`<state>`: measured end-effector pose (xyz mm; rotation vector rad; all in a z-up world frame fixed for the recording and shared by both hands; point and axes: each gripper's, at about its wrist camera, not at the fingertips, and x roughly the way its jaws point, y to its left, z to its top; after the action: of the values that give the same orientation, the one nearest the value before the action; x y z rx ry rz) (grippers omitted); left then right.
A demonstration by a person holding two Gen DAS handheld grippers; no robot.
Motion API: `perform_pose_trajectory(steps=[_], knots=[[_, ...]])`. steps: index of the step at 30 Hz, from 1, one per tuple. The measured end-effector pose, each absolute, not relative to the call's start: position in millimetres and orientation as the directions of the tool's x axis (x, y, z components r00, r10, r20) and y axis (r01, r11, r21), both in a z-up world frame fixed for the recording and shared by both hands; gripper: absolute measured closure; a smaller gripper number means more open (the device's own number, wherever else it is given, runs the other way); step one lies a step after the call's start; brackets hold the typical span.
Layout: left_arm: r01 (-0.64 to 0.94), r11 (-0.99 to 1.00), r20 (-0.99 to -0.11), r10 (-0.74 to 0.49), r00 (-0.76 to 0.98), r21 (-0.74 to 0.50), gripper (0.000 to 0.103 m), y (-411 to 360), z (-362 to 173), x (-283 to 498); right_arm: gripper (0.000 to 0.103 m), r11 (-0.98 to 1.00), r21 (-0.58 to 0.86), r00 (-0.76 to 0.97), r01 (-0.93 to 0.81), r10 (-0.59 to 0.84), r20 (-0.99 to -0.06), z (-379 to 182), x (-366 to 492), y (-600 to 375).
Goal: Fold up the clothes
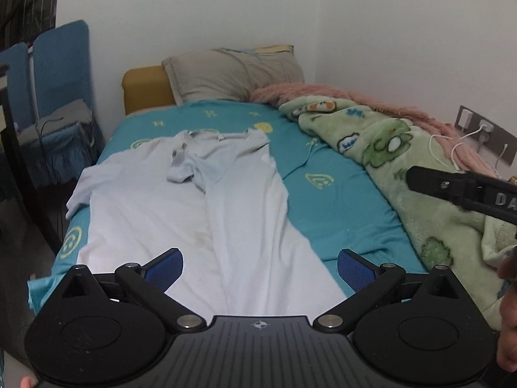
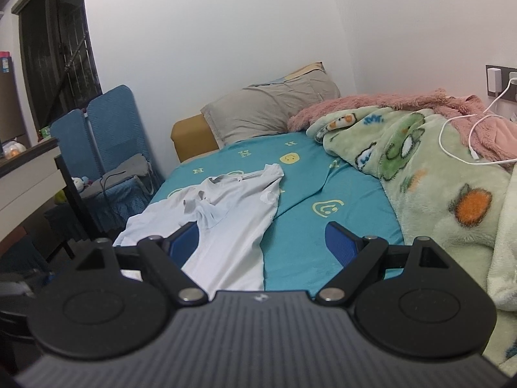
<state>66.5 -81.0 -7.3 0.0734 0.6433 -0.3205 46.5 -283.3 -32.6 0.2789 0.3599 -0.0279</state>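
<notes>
A white T-shirt (image 1: 181,200) lies spread lengthwise on the teal bed sheet (image 1: 329,200), collar toward the pillow, with one sleeve folded in over the chest. My left gripper (image 1: 260,266) hangs above the shirt's near hem, open wide, its blue pads (image 1: 353,270) apart with nothing gripped. In the right wrist view the same T-shirt (image 2: 232,213) sits left of centre. My right gripper (image 2: 261,241) is open above the shirt's right edge and the teal sheet (image 2: 323,194), holding nothing. A black part of the right gripper (image 1: 458,190) shows at the right edge of the left wrist view.
A grey pillow (image 1: 232,74) lies at the bed's head. A green cartoon blanket (image 1: 404,168) and a pink fuzzy blanket (image 2: 387,105) fill the right side by the wall. White charger cables (image 2: 468,135) trail over them. Blue folding chairs (image 1: 58,74) stand left of the bed.
</notes>
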Motion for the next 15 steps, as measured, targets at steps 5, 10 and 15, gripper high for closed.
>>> perform_pose_trajectory(steps=[5, 10, 15], knots=[[0.240, 0.969, -0.597, -0.229, 0.769, -0.062, 0.000, -37.3, -3.0, 70.6, 0.017, 0.982, 0.185, 0.924, -0.034, 0.102, -0.370, -25.4, 64.3, -266.5], [0.162, 0.976, -0.607, -0.216, 0.765, -0.143, 0.000, -3.5, 2.8, 72.5, 0.017, 0.976, 0.098, 0.897, -0.192, 0.215, -0.387, -3.8, 111.8, -228.8], [0.112, 0.984, -0.597, -0.172, 0.783, -0.137, 0.001, 24.1, 7.5, 80.8, 0.017, 0.919, -0.014, 0.830, -0.394, 0.350, -0.434, 2.8, 188.4, -162.6]])
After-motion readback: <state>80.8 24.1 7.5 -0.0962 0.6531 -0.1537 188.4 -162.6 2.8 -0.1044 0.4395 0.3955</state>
